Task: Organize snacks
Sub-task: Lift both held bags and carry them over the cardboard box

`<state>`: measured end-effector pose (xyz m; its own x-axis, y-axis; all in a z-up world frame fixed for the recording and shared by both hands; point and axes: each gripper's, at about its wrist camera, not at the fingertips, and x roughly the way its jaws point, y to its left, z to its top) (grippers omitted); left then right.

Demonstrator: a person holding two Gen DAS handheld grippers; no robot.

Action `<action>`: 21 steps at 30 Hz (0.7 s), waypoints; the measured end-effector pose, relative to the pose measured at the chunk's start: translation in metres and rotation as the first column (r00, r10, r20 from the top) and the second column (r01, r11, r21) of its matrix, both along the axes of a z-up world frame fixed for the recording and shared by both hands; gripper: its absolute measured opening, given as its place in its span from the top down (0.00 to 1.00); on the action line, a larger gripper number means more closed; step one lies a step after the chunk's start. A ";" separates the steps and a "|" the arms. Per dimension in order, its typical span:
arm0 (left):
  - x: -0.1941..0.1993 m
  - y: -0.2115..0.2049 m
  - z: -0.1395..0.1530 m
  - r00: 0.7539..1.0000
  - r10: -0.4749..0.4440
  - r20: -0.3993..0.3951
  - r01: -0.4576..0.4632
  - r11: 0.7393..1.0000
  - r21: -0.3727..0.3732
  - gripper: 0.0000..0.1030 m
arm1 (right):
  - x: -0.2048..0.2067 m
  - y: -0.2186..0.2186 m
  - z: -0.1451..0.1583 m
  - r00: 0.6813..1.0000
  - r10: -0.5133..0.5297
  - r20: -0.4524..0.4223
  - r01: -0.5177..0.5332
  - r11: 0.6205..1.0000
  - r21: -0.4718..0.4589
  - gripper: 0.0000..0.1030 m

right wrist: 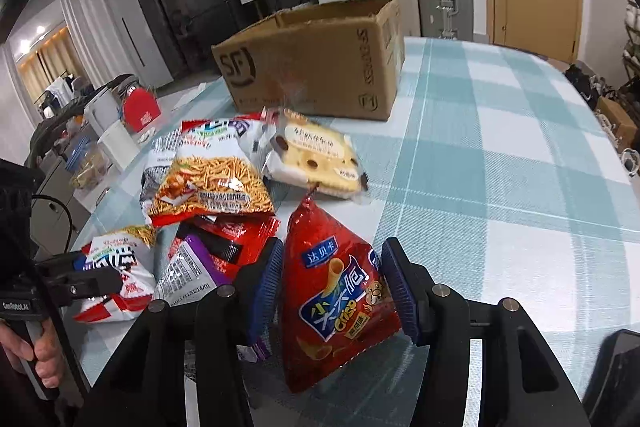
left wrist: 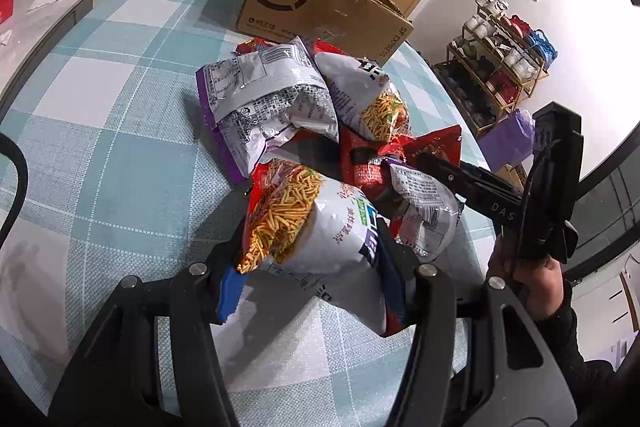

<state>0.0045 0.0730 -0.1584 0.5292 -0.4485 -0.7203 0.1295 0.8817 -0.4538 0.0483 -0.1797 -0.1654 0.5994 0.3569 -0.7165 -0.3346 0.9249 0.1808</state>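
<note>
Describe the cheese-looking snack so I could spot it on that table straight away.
Start at the brown cardboard box on the checked tablecloth. Just in front of it, at the box end of the snack pile, lies a flat packet. It alone is pale yellow with dark holes like Swiss cheese; the neighbouring bags are red or white with noodle sticks.

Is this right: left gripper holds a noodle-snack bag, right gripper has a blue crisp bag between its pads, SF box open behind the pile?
Not quite. The crisp bag between the right gripper pads is red, not blue; the right wrist view shows it. The left gripper does hold a noodle-snack bag, and the SF box stands open behind the pile.
</note>
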 end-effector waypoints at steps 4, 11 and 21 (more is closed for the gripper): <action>-0.001 0.001 0.003 1.000 0.000 0.007 0.000 1.000 -0.002 0.48 | -0.006 0.004 0.000 0.998 0.047 0.034 -0.047 0.999 -0.025 0.59; -0.002 0.001 0.013 1.000 -0.005 0.029 0.005 1.000 -0.002 0.47 | -0.006 -0.006 0.004 1.000 0.020 0.024 -0.021 0.998 0.051 0.70; -0.001 0.002 0.043 0.996 -0.019 0.082 0.019 1.000 0.000 0.47 | -0.017 -0.024 0.019 0.999 -0.010 0.042 0.005 0.991 0.132 0.72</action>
<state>0.0031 0.0749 -0.1158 0.5776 -0.4596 -0.6746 0.1831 0.8783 -0.4417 0.0315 -0.2040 -0.1461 0.6316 0.4422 -0.6369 -0.3379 0.8963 0.2872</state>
